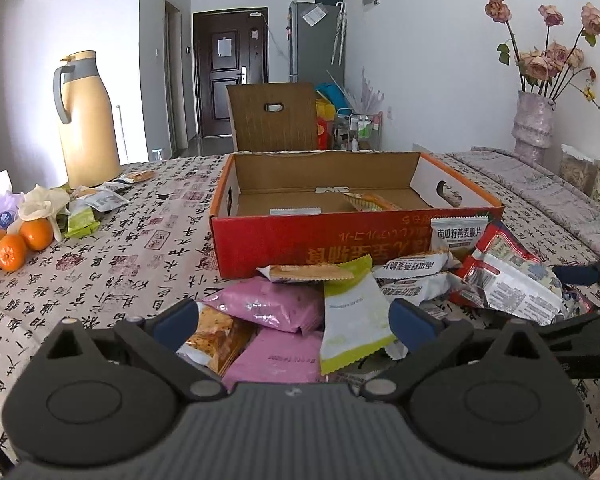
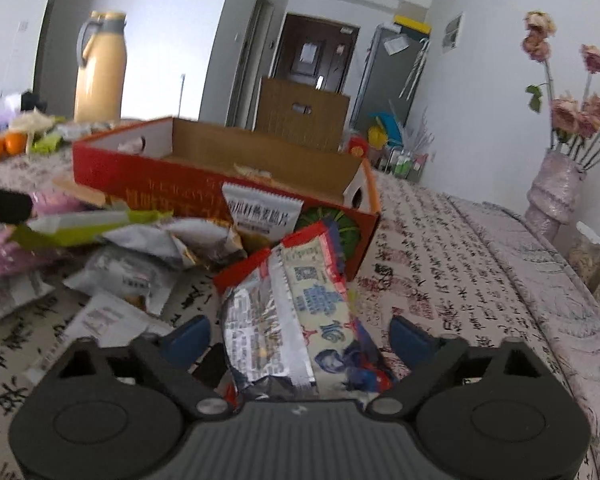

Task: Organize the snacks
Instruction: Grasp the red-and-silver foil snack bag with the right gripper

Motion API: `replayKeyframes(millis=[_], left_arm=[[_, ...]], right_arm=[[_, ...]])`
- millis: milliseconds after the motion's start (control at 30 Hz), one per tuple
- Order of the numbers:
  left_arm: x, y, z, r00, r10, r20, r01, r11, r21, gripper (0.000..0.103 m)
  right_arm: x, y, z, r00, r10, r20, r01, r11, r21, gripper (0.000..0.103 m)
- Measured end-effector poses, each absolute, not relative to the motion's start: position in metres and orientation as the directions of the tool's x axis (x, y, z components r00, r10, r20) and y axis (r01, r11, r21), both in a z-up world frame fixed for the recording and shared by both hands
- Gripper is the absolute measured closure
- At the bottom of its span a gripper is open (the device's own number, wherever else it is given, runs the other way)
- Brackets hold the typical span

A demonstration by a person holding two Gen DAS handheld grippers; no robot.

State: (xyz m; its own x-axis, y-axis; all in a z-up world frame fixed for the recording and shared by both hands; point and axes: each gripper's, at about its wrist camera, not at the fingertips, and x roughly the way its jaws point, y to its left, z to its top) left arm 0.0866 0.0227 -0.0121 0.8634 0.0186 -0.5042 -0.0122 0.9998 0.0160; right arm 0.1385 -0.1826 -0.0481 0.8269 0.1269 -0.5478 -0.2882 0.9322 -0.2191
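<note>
Right gripper (image 2: pixel 300 336) spread wide around the red snack packet (image 2: pixel 296 304).

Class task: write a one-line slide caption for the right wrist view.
Right gripper, fingers open around a red-and-silver snack packet, beside the red cardboard box.

snack packets (image 1: pixel 340 300) before red box (image 1: pixel 340 240)

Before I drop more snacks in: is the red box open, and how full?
Open and mostly empty. The red box has its lid flap standing up behind, bare cardboard floor showing, only a few packets inside.
</note>
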Motion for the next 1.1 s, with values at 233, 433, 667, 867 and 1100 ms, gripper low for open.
replayKeyframes(millis=[233, 433, 667, 867, 1100], left_arm=[[0.089, 0.024, -0.016, 0.857, 0.020, -0.515, -0.017, 1.000, 0.011, 0.000], [0.089, 0.022, -0.017, 0.854, 0.015, -0.520, -0.010, 1.000, 0.012, 0.000], [0.085, 0.024, -0.013, 0.857, 0.017, -0.515, -0.014, 1.000, 0.010, 0.000], [0.081, 0.034, -0.008, 0.856, 0.034, -0.516, -0.032, 0.999, 0.014, 0.000], [0.075, 0.050, -0.007, 0.838, 0.055, -0.542, -0.048, 0.998, 0.027, 0.000]], right_arm=[[0.142, -0.180, -0.054, 0.824, 0.114, -0.555, -0.286, 0.929, -0.234, 0.033], [0.131, -0.185, -0.052, 0.835, 0.131, -0.534, -0.283, 0.935, -0.214, 0.043], [0.118, -0.194, -0.040, 0.858, 0.149, -0.492, -0.253, 0.955, -0.152, 0.045], [0.104, -0.206, -0.025, 0.885, 0.161, -0.438, -0.226, 0.969, -0.100, 0.045], [0.095, -0.214, -0.020, 0.896, 0.165, -0.413, -0.207, 0.977, -0.057, 0.045]])
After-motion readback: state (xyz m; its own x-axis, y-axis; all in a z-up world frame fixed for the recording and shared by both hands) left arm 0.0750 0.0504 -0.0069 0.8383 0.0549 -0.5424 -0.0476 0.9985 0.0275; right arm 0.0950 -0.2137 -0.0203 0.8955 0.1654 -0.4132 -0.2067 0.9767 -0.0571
